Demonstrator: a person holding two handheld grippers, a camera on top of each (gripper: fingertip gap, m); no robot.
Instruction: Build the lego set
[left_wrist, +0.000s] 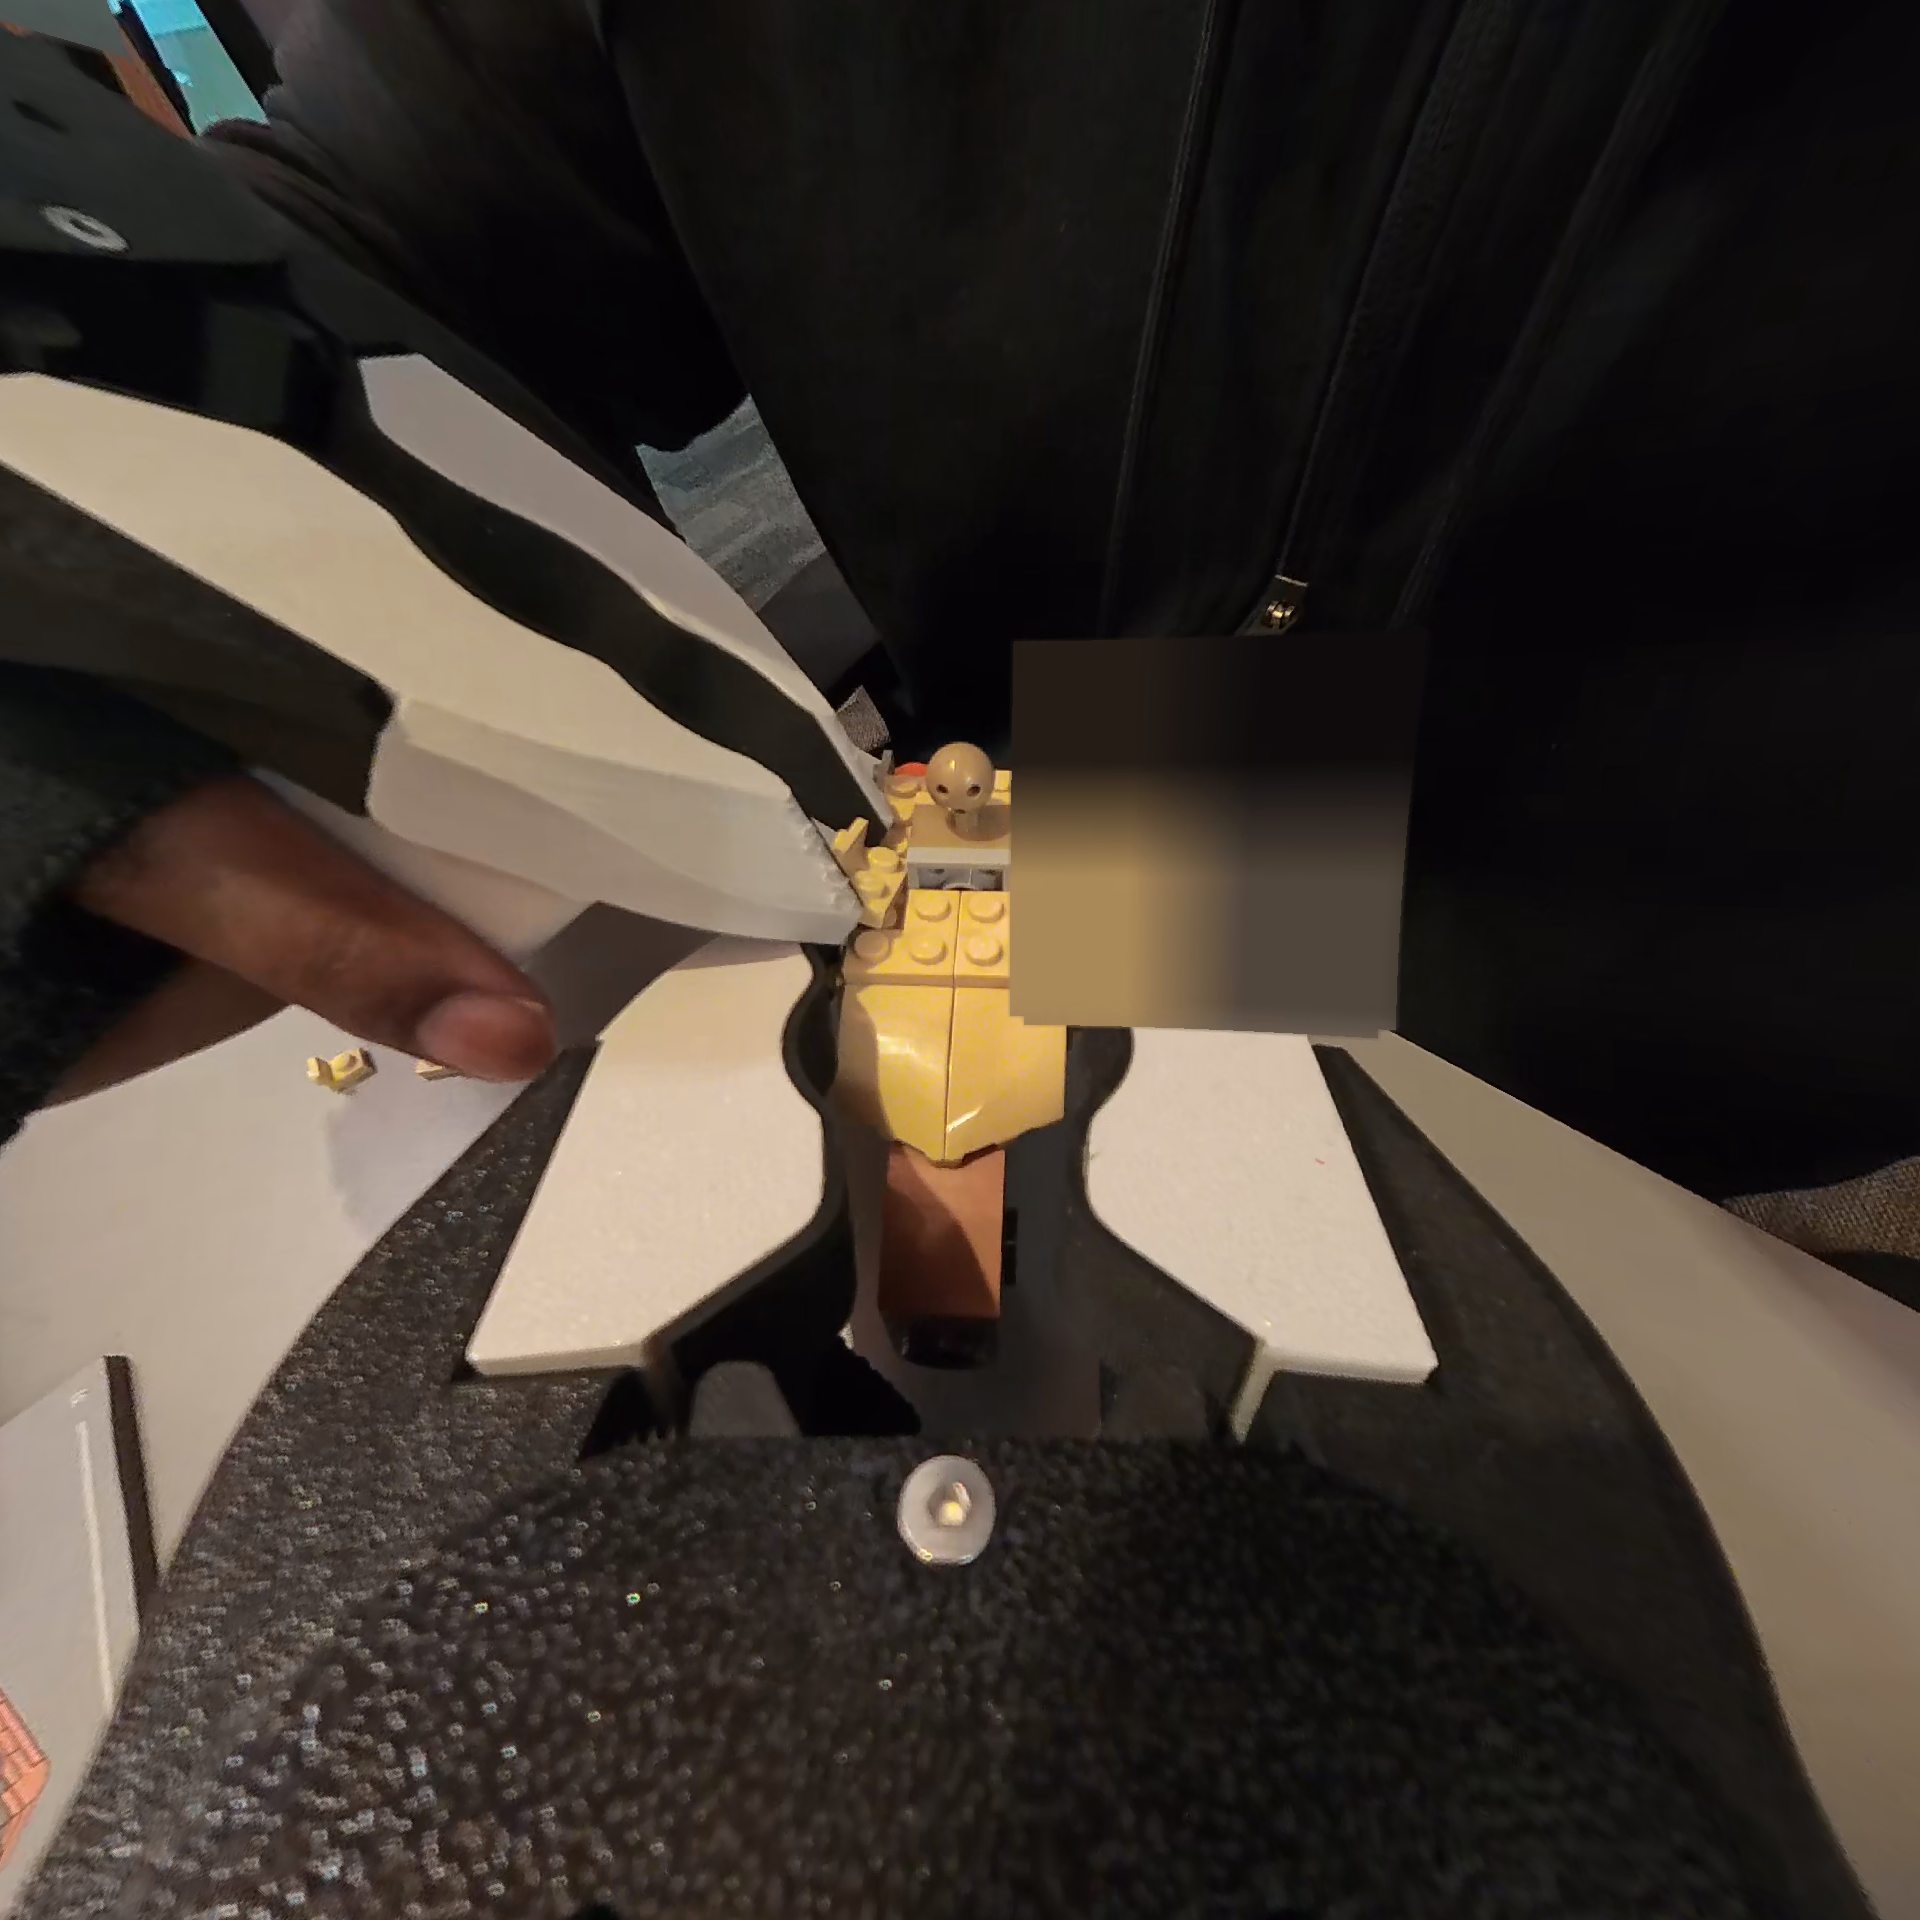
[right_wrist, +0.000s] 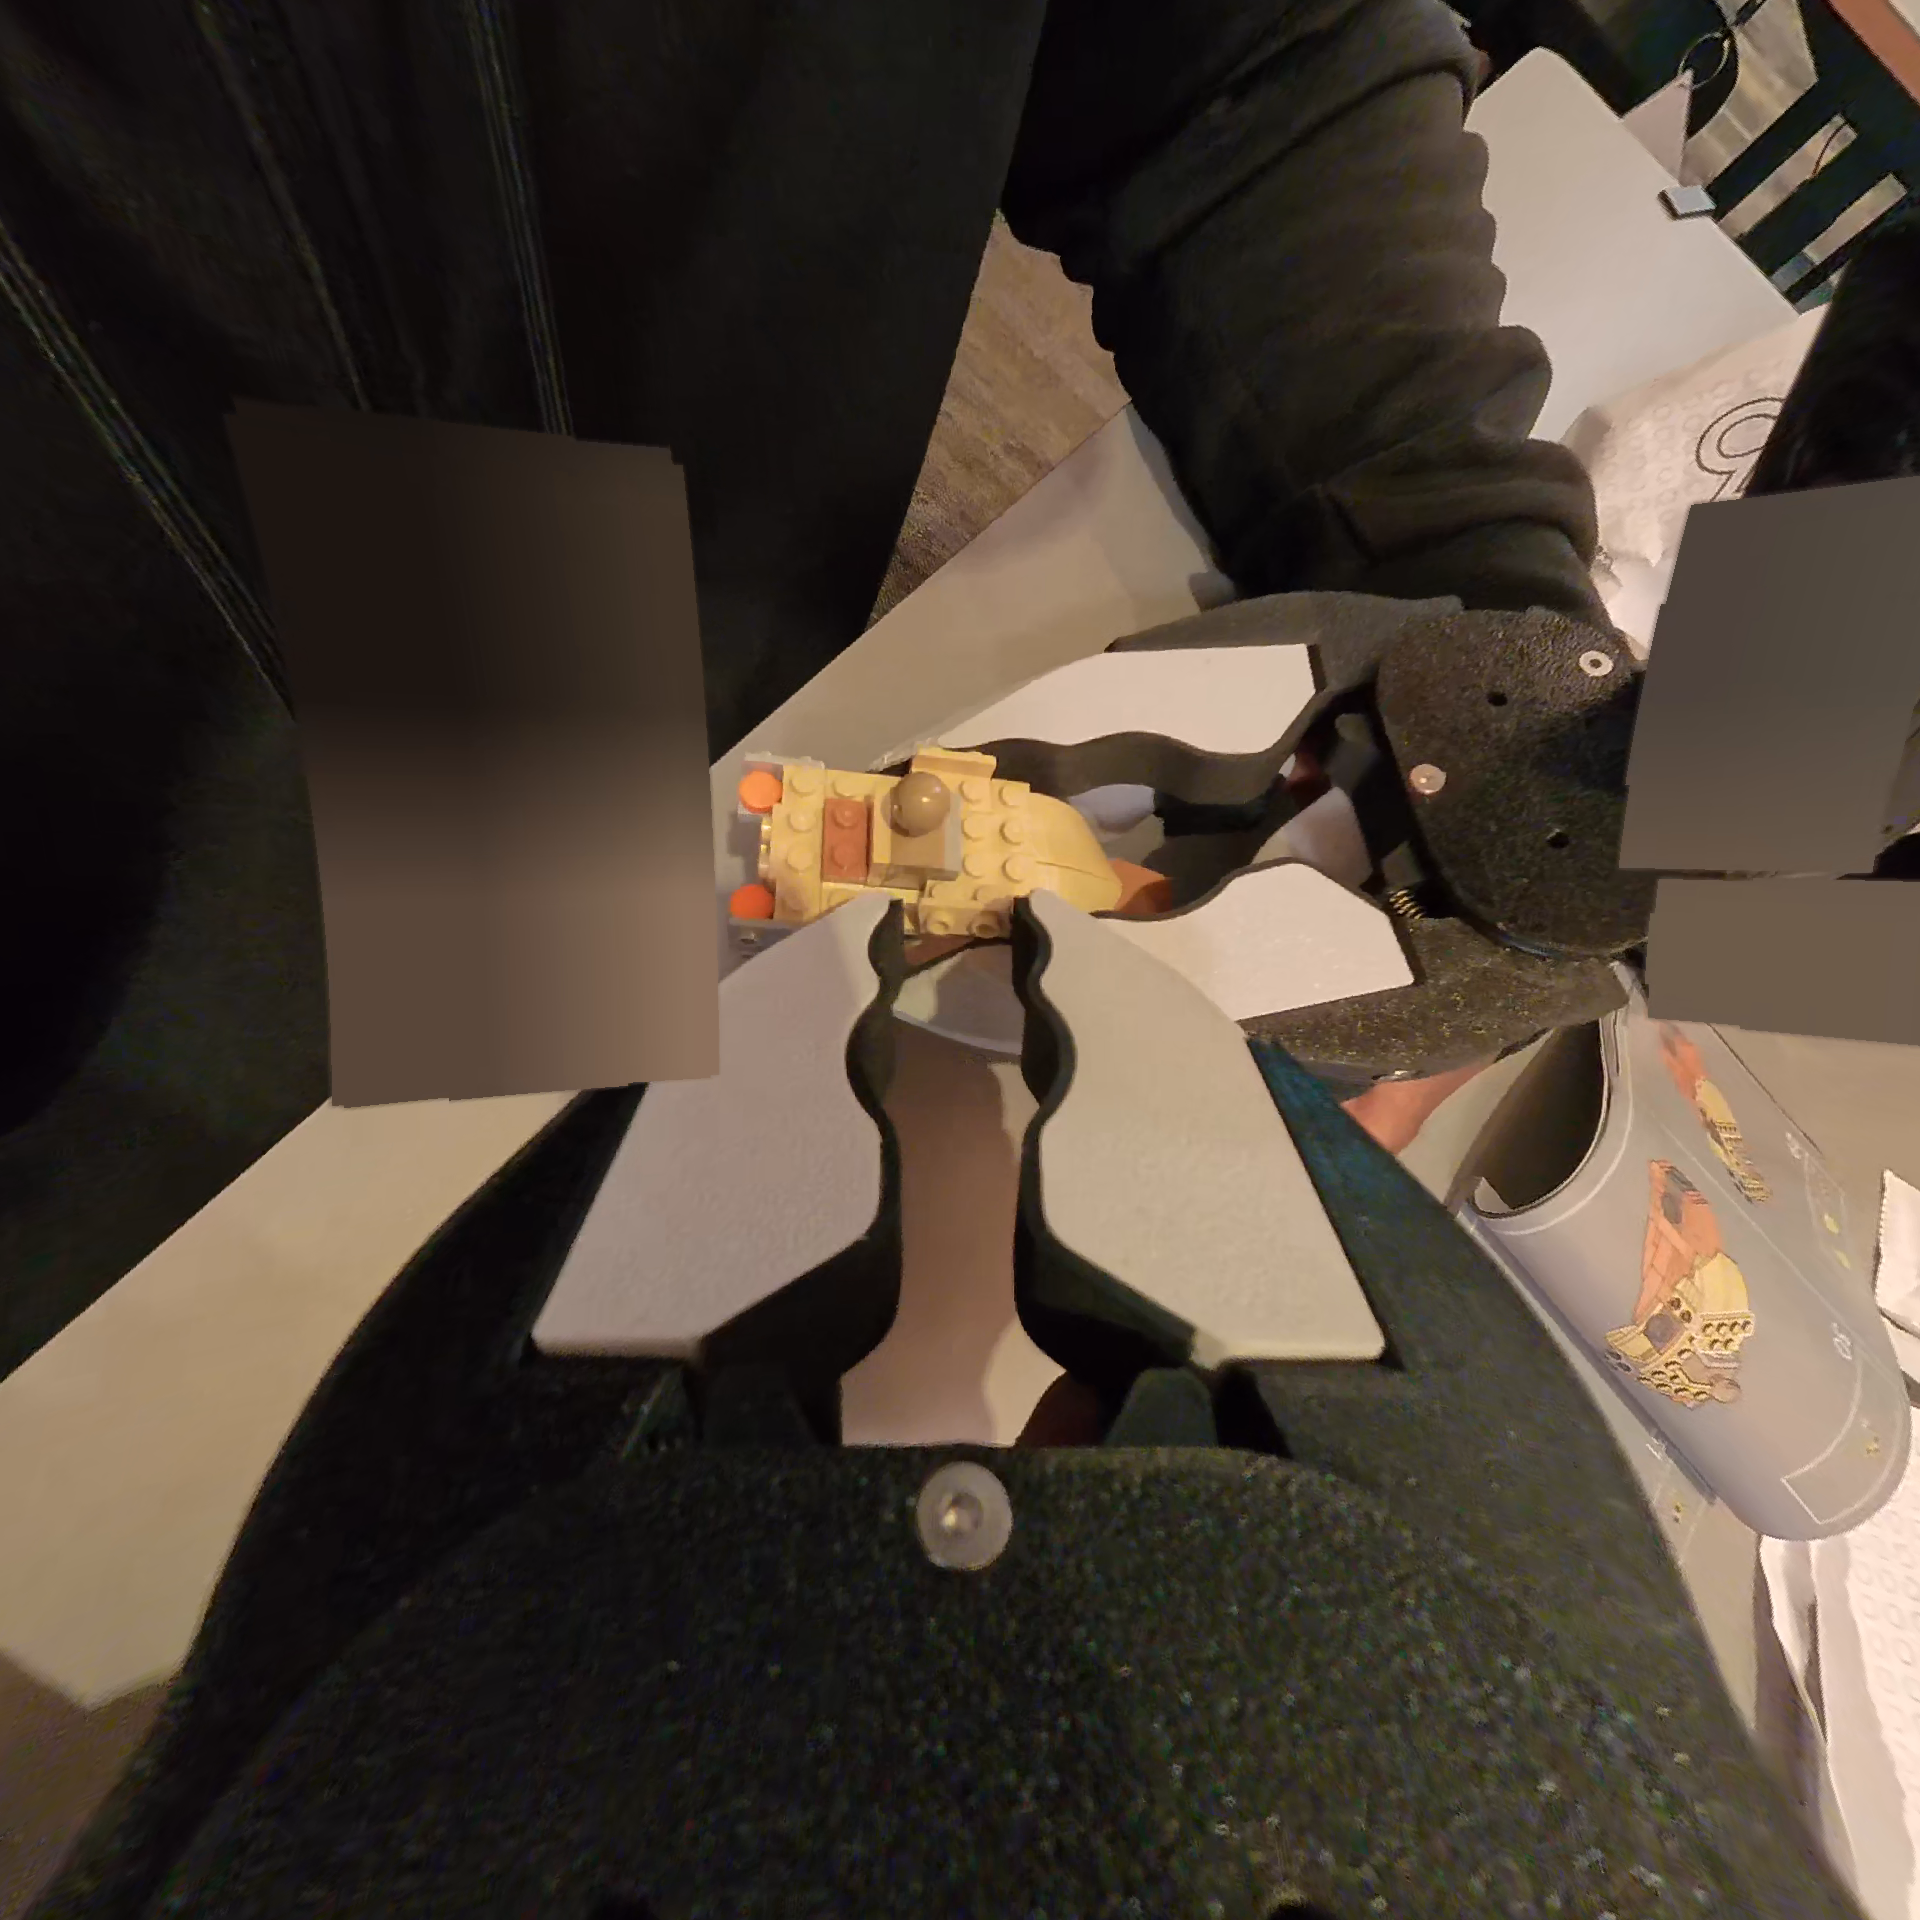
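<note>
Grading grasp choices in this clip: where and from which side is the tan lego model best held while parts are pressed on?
Grip the lego model by its smooth curved nose, from the front end, clamping across its flanks, as the left tool does. That leaves the studded top free for the right tool and its small tan piece.

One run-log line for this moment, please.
left gripper: shut on tan brick model | right gripper: shut on small tan plate, at model's side
</note>
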